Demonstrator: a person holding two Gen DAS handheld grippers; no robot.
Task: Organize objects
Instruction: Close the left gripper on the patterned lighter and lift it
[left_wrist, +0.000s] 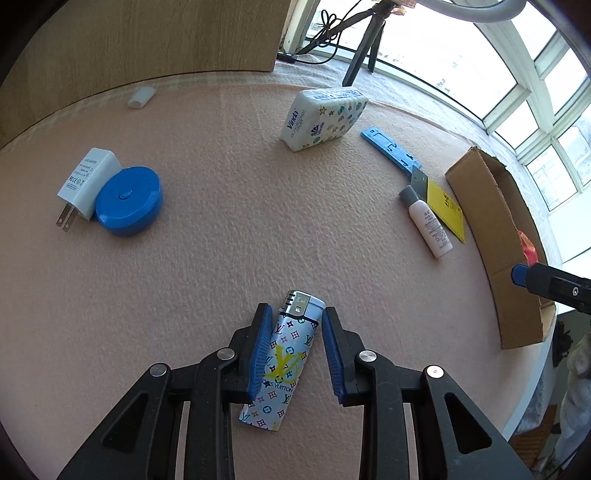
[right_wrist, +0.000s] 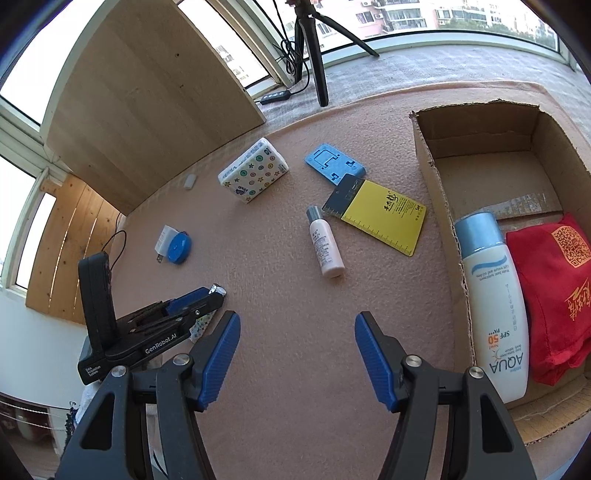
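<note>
Left gripper (left_wrist: 293, 325) straddles the lighter (left_wrist: 284, 354) printed "LOUIS VUITTON", its left pad touching the case and a gap showing on the right, so the jaws stand narrow around it, not clamped. Right gripper (right_wrist: 297, 354) hangs over bare mat with jaws wide and nothing between them, just beside the cardboard box (right_wrist: 436, 192), where the "AQUA SPF 50" bottle (right_wrist: 493, 306) lies against a red pouch (right_wrist: 554, 295). Farther from the box lies the "Vinda" tissue pack (left_wrist: 323, 116).
</note>
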